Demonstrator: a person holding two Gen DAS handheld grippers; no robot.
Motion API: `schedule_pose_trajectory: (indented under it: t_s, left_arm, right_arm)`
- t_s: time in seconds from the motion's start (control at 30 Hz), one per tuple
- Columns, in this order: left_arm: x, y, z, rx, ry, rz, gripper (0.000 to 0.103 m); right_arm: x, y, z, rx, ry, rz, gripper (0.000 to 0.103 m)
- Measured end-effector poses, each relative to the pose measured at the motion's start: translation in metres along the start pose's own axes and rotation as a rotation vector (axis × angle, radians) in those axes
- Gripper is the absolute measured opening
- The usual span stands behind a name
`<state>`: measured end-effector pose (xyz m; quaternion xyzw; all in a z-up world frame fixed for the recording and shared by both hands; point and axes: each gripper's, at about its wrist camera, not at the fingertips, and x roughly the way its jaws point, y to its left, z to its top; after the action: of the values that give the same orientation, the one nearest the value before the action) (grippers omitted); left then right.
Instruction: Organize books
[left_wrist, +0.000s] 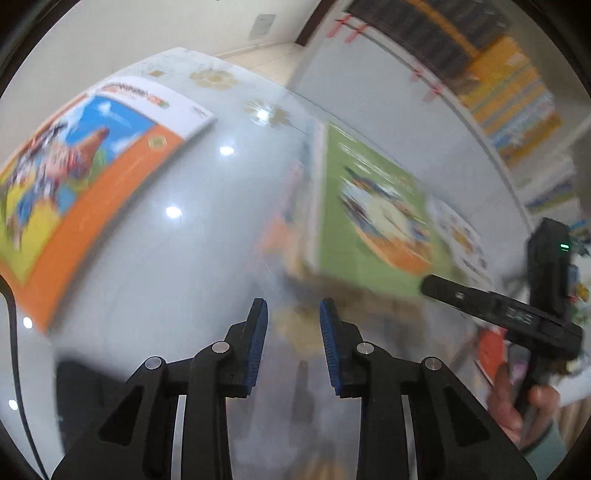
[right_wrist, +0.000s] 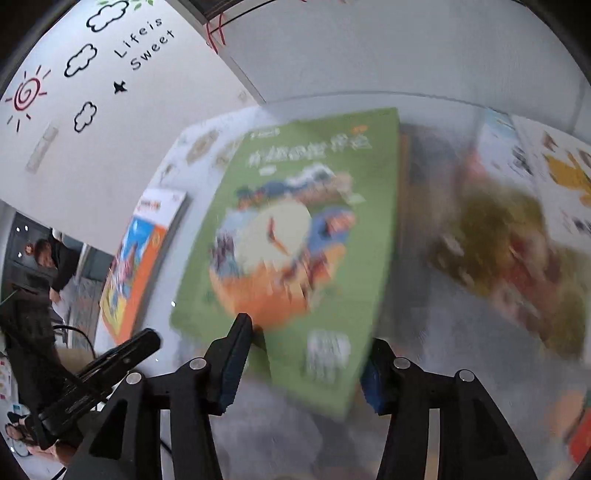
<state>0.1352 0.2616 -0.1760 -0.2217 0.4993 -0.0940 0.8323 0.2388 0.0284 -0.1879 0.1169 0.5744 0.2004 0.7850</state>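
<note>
A green picture book (right_wrist: 295, 229) lies flat on the glossy grey table (left_wrist: 177, 266). Its near end sits between the fingers of my right gripper (right_wrist: 308, 334), which stands open; the pads show small gaps to the book's edges, though blur makes this uncertain. In the left wrist view the same green book (left_wrist: 369, 206) is at the right. An orange and blue book (left_wrist: 92, 177) lies flat at the left, also visible as the orange book (right_wrist: 136, 266) left of the green one. My left gripper (left_wrist: 293, 306) is open above bare table, between the two books, holding nothing.
A white book with pictures (right_wrist: 546, 177) lies right of the green one, beside a blurred brownish patch (right_wrist: 498, 240). A shelf of upright books (left_wrist: 517, 92) stands behind the table. A person (right_wrist: 48, 258) is in the background at left. A black cable (left_wrist: 14, 350) runs along the left edge.
</note>
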Motion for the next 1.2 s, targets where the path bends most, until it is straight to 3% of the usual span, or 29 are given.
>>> schedule_pose_trajectory:
  t_s: [0.1,0.17,0.3,0.43,0.47,0.57,0.73,0.9,1.0,1.07,1.2]
  left_arm:
    - [-0.007,-0.026,-0.049,0.013,0.052,-0.077,0.025]
    - [-0.005,-0.054,-0.084,0.078,0.102,-0.098,0.025]
    - [-0.010,-0.112,-0.126,0.153,0.143,-0.176,0.025]
    - [-0.016,-0.154,-0.158,0.212,0.160,-0.161,0.025]
    - [-0.017,-0.161,-0.164,0.229,0.157,-0.146,0.025]
    - [-0.026,-0.178,-0.177,0.269,0.142,-0.114,0.025]
    - [-0.033,-0.182,-0.195,0.244,0.129,-0.120,0.025]
    - [-0.040,-0.195,-0.211,0.276,0.101,-0.081,0.025]
    - [-0.042,-0.194,-0.221,0.269,0.094,-0.058,0.025]
    - [-0.042,-0.187,-0.224,0.238,0.097,-0.050,0.025]
    - [-0.046,-0.178,-0.223,0.195,0.080,-0.047,0.025]
  right_arm:
    - [-0.019,-0.020,-0.046,-0.008,0.023,-0.021,0.055]
    - [-0.025,-0.034,-0.084,0.006,0.048,-0.053,0.055]
    - [-0.048,-0.057,-0.156,0.073,0.032,-0.120,0.055]
    - [-0.070,-0.071,-0.198,0.164,-0.032,-0.252,0.055]
    - [-0.074,-0.073,-0.205,0.181,-0.042,-0.299,0.055]
    - [-0.085,-0.082,-0.216,0.206,-0.044,-0.312,0.055]
    - [-0.091,-0.085,-0.225,0.145,-0.052,-0.417,0.056]
    - [-0.090,-0.095,-0.244,0.132,-0.007,-0.444,0.056]
    - [-0.085,-0.091,-0.251,0.090,0.000,-0.463,0.066]
    - [-0.082,-0.090,-0.252,0.078,0.010,-0.446,0.080]
    - [-0.079,-0.088,-0.256,0.058,0.014,-0.439,0.083]
